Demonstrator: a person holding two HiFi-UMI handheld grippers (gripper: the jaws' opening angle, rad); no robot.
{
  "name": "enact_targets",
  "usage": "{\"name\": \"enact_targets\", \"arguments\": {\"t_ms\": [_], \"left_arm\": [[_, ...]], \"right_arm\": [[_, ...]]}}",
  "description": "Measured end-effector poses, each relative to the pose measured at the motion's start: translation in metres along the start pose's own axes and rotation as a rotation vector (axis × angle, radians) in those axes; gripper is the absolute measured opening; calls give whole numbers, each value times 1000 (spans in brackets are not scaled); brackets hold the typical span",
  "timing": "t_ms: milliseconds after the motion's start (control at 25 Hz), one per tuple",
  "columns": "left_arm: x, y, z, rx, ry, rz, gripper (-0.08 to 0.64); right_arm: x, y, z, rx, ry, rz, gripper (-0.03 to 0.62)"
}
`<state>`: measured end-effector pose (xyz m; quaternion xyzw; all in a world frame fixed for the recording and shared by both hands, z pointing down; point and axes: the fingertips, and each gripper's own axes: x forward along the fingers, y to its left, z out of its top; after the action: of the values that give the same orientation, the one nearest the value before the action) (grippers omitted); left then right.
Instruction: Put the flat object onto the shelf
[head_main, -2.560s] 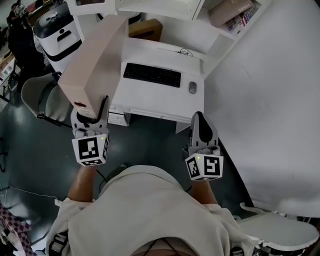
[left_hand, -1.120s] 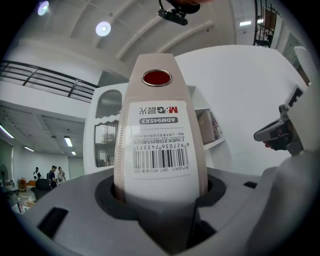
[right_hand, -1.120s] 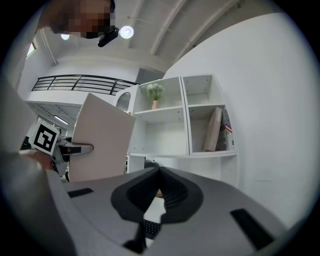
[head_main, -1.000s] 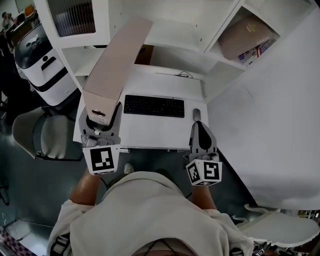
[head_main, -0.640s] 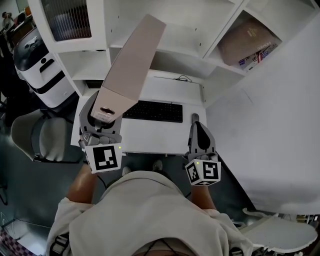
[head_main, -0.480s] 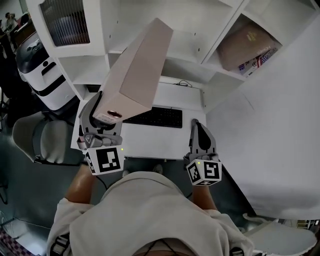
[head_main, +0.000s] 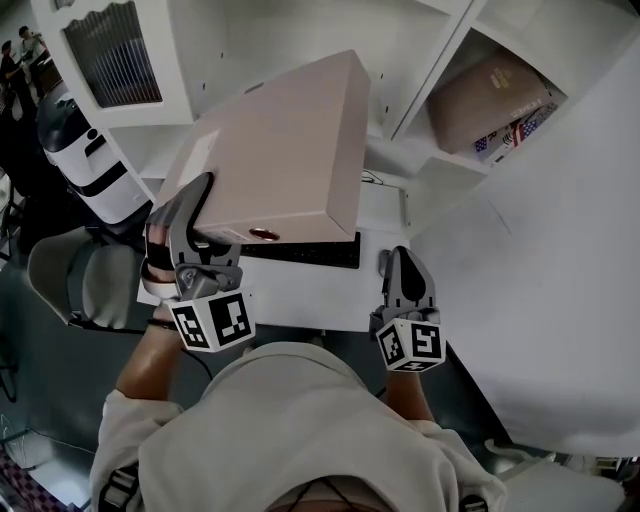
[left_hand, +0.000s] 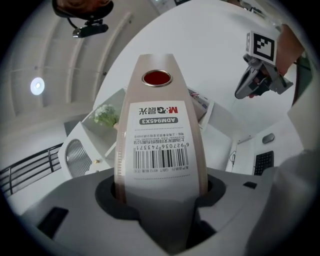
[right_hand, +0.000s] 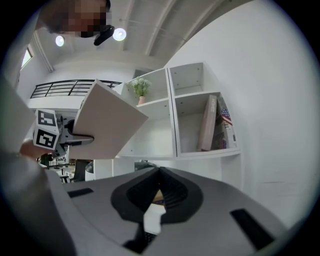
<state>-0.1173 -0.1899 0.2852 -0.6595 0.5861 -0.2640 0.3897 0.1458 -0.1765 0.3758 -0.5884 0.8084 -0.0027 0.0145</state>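
Flat box lies broad-face up, long axis pointing toward shelf.

Top-R shelf bay open; books crowd lower bay.

A white desk is seen ahead of the right claw, a plain white wall to its right, dark floor well left.

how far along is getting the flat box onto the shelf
Done: the flat box is picked up, clamped in the left gripper. In hand: it is held up before the white shelf unit. Left: setting it on a shelf; the right gripper is shut and empty.
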Motion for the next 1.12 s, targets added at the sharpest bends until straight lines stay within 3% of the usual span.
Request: {"name": "enact_targets", "arguments": {"t_ms": [280, 720, 1120], "left_arm": [[30, -6, 9, 223, 28, -11, 264], [71, -26, 8, 444, 45, -80, 264], [106, -47, -7, 521, 60, -159, 265]], "right_arm": [[7, -16, -2, 10, -4, 7, 3], [7, -41, -6, 29, -7, -27, 3], [3, -61, -11, 41, 3, -79, 3]]}}
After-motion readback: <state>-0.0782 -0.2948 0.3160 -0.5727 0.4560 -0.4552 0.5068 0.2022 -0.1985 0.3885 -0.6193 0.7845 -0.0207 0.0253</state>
